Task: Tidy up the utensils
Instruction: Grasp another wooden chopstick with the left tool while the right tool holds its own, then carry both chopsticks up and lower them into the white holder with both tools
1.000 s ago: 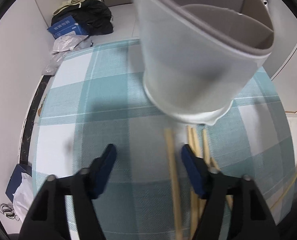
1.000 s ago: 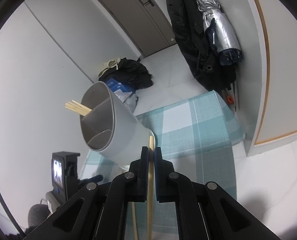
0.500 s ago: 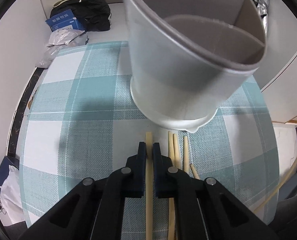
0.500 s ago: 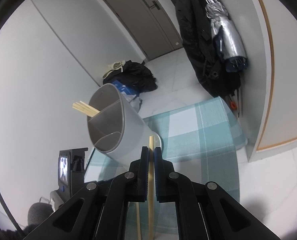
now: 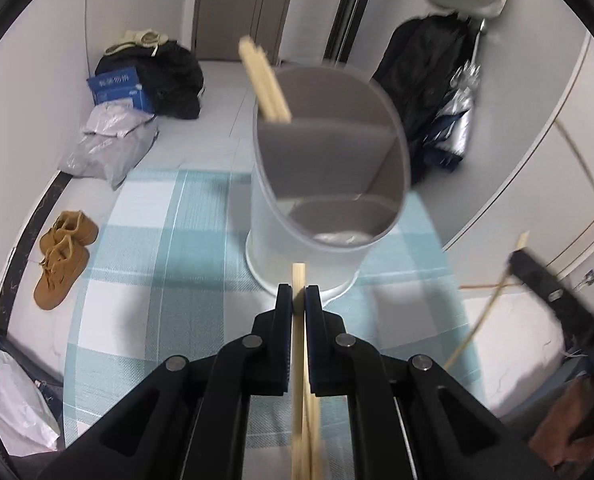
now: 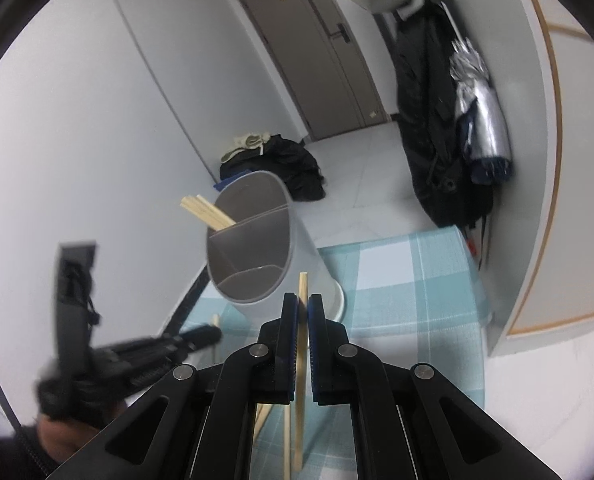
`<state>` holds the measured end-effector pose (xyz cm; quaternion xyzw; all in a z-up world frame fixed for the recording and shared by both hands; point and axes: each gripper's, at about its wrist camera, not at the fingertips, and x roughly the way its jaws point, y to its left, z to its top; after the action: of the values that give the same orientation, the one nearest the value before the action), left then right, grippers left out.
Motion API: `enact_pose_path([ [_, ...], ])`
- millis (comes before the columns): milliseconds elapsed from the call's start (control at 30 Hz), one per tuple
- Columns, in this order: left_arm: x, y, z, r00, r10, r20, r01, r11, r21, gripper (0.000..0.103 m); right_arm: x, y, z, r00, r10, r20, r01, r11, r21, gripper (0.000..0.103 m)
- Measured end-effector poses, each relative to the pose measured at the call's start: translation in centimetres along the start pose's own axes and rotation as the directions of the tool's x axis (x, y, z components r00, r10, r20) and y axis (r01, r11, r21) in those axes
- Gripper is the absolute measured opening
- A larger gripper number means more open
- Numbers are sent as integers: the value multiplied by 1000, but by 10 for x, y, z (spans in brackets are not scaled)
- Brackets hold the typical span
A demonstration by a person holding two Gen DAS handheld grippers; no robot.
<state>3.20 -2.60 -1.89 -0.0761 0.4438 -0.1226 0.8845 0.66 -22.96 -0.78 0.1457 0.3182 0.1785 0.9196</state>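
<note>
A chopstick (image 5: 298, 280) is clamped between the closed jaws of the left gripper (image 5: 298, 300), its tip projecting just ahead of the fingertips and aimed at the holder (image 5: 297, 216), which stands directly in front on the checked cloth (image 5: 137, 240). A second stick (image 6: 303, 286) is pinched likewise in the right gripper (image 6: 303, 308), with the holder ahead and slightly to the left. A bundle of sticks (image 5: 267, 84) is already lodged in the far-left compartment and leans outward over the rim.

Several risks can be judged from here. Each stick is gripped near one end only, so it may pivot in the pads — a tilt would send the tip against the rim or a divider instead of into a slot. The holder is light-looking and tall (and seemingly free-standing), so a push on its wall could tip it. With both tools converging on one opening, a clash between them is possible.

From the left view, the dividers and the floor of the near compartment are shown, and the right gripper (image 5: 537, 276) is seen blurred off to the right. From the right view, more sticks (image 6: 263, 416) lying on the cloth below the tool are revealed, along with the left gripper (image 6: 201, 334) low to the left — details hidden in the other view.
</note>
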Motion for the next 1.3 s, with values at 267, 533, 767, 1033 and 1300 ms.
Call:
enact_pose_path([
  [267, -26, 13, 7, 997, -36, 74, 36, 999, 1, 2, -13, 24, -2, 997, -15, 71, 21, 996, -87, 4],
  [533, -43, 12, 1, 994, -43, 102, 42, 999, 8, 2, -23, 49, -12, 992, -34, 119, 55, 983, -176, 4],
  [767, -61, 7, -3, 990, -72, 117, 69, 997, 30, 2, -20, 62, -13, 993, -23, 120, 48, 977, -210, 4],
  [1033, -73, 0, 10, 993, -74, 96, 66, 995, 77, 2, -22, 71, -5, 991, 0, 132, 28, 977, -210, 4],
  [1300, -87, -5, 32, 987, -114, 111, 104, 990, 93, 2, -29, 79, 17, 994, 26, 107, -2, 977, -211, 4],
])
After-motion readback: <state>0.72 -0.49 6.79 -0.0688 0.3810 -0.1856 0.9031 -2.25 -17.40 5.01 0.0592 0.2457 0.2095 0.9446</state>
